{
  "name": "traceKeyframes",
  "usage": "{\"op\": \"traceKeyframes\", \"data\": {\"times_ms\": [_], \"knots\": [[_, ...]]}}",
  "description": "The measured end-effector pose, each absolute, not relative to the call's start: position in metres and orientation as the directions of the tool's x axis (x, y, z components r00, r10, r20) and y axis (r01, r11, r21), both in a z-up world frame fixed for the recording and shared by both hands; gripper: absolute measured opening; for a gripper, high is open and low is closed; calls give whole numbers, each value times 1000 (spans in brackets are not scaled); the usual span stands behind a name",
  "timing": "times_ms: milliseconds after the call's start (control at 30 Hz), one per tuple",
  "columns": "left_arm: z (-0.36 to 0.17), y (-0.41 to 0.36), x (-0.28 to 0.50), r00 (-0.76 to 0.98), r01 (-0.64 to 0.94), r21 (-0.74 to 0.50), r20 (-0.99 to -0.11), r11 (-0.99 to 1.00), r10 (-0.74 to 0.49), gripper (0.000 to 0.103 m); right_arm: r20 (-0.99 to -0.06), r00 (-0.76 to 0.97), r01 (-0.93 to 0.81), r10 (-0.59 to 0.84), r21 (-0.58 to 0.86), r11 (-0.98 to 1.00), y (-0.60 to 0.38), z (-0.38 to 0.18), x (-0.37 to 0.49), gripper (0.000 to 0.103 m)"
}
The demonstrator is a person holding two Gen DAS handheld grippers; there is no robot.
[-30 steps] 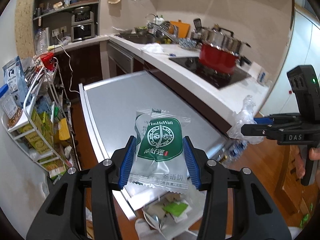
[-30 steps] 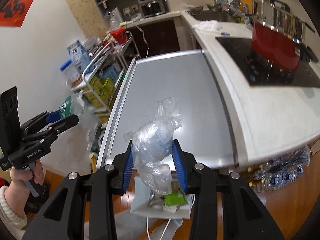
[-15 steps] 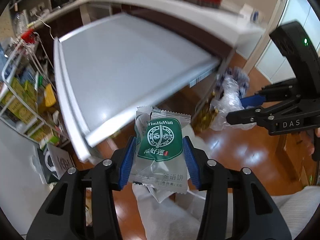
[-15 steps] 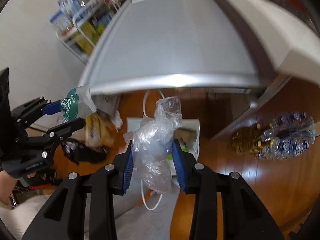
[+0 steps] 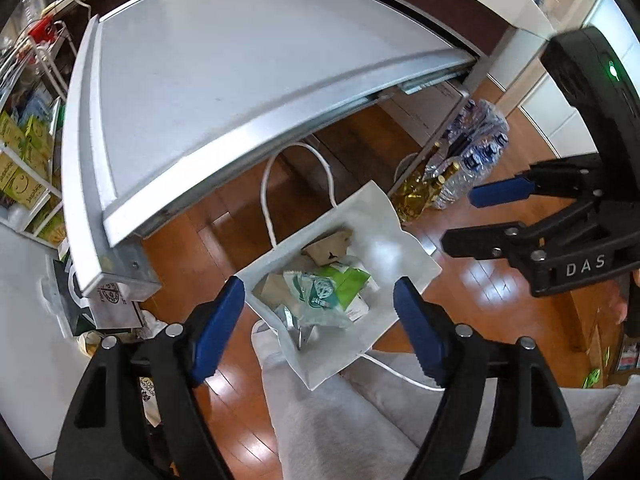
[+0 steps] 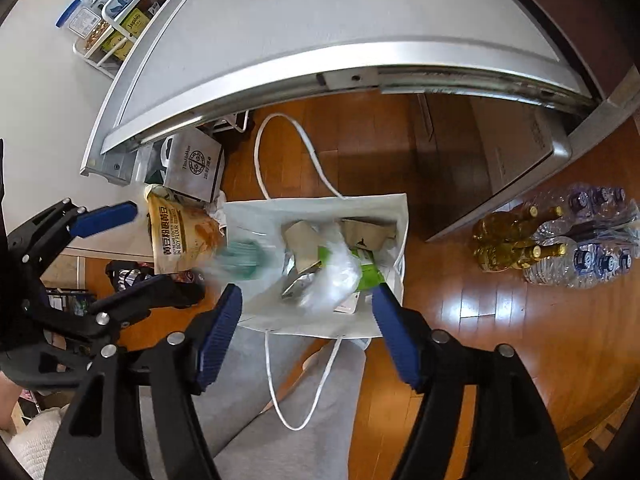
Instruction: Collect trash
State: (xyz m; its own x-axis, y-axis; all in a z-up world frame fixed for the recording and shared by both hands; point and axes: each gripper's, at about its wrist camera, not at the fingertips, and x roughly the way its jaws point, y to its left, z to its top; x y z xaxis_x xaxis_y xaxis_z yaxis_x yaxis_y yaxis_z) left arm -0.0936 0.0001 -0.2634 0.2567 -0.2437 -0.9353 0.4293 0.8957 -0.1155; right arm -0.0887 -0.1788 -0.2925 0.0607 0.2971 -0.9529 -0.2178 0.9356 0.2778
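Left wrist view: we hold both grippers, left gripper (image 5: 318, 304) and right gripper (image 6: 306, 312), over the white bag (image 5: 404, 248), jaws just spread apart and empty, so the wrapper (image 5: 316, 294) drops in.

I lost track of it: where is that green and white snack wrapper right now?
In the left wrist view the snack wrapper lies inside the white paper bag on the wooden floor, below the grey tabletop's edge, on the other trash.

Wooden floor (image 6: 500, 340) seen below grey tabletop (image 6: 320, 12). White paper bag (image 6: 256, 216) stood on floor, near table's front edge. Bottle pack (image 6: 584, 248) laid on floor by table leg. Flour packet (image 6: 176, 236) laid beside bag.
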Motion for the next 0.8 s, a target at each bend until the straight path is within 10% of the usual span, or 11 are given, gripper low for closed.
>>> {"op": "traceKeyframes", "data": {"times_ms": [333, 800], "knots": [[-207, 11, -91, 404, 361, -68, -888, 930, -221, 89, -934, 254, -228, 251, 194, 954, -195, -212, -90, 78], [-57, 20, -55, 752, 204, -62, -629, 977, -197, 101, -683, 706, -151, 189, 116, 982, -200, -50, -56, 98]]}}
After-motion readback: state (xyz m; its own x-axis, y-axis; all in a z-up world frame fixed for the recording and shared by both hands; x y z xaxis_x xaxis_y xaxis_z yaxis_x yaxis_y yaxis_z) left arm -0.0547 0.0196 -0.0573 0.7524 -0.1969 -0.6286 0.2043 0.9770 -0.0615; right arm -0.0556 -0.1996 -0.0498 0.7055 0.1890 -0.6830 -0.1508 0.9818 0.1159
